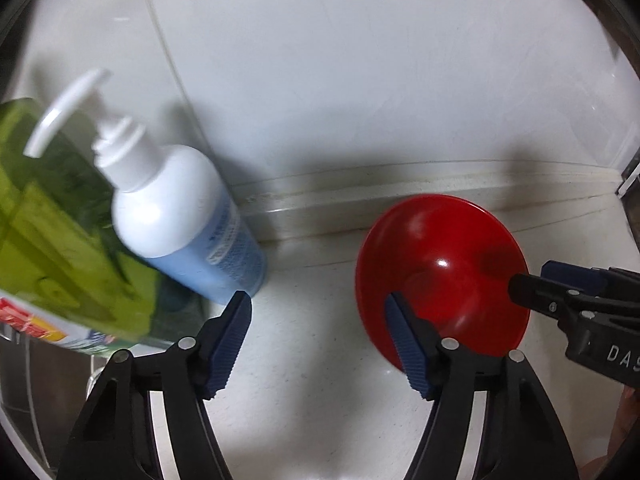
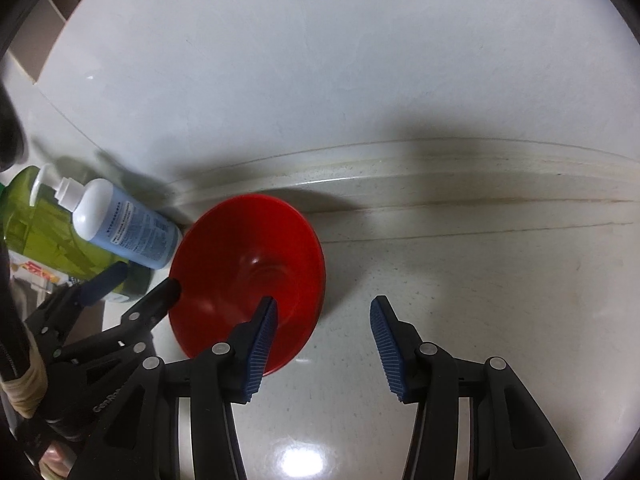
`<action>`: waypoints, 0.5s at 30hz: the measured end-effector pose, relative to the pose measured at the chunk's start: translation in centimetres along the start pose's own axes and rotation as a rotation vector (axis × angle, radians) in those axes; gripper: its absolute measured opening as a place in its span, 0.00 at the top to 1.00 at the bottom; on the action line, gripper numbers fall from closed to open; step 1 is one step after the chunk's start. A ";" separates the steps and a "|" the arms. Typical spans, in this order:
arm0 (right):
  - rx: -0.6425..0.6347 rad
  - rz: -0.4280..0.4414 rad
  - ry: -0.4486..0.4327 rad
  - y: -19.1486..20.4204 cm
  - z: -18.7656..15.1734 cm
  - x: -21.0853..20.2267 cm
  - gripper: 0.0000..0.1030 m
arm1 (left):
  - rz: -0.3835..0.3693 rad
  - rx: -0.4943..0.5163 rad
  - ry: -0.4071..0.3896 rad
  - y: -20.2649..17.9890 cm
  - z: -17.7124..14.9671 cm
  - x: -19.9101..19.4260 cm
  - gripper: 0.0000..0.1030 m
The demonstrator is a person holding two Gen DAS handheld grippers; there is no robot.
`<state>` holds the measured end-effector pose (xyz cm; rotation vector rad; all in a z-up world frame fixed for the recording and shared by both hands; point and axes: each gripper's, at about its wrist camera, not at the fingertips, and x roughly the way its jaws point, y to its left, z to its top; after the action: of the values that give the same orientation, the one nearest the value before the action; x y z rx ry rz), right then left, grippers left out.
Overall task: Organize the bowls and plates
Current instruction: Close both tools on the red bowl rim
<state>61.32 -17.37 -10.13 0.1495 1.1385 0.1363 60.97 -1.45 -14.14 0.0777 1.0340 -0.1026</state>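
A red bowl [image 1: 440,264] rests on the pale counter close to the back ledge; the right wrist view has it, bowl [image 2: 248,264], left of centre. My left gripper [image 1: 319,304] is open with nothing between its fingers, and its right finger [image 1: 404,336] stands in front of the bowl's left rim. In the right wrist view the left gripper [image 2: 146,278] reaches in from the left, one tip at the bowl's rim. My right gripper [image 2: 324,306] is open too, its left pad [image 2: 262,344] over the bowl's near side. From the right, the right gripper [image 1: 532,278] reaches over the bowl's rim.
A white and blue pump bottle [image 1: 180,216] and a green bottle [image 1: 52,220] stand to the left against the wall; both appear again, pump bottle [image 2: 120,224] and green bottle [image 2: 36,220]. A raised ledge [image 2: 480,184] runs along the back of the counter [image 2: 480,280].
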 end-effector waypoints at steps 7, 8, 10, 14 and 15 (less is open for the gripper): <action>0.004 0.005 0.038 -0.4 0.2 1.1 0.71 | -0.043 -0.008 0.035 -0.3 0.4 2.3 0.50; 0.004 0.005 0.041 -0.4 0.2 1.2 0.73 | -0.056 -0.010 0.041 -0.4 0.5 2.6 0.54; 0.003 0.009 0.047 -0.5 0.3 1.3 0.77 | -0.076 -0.013 0.058 -0.5 0.5 3.2 0.60; 0.007 0.021 0.048 -0.5 0.3 1.4 0.85 | -0.121 -0.035 0.093 -0.6 0.6 4.1 0.77; 0.008 0.023 0.047 -0.6 0.4 1.3 0.87 | -0.131 -0.043 0.098 -0.6 0.7 4.3 0.78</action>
<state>62.23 -17.68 -11.28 0.1669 1.1846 0.1563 63.65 -2.37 -17.49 -0.0239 1.1380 -0.1971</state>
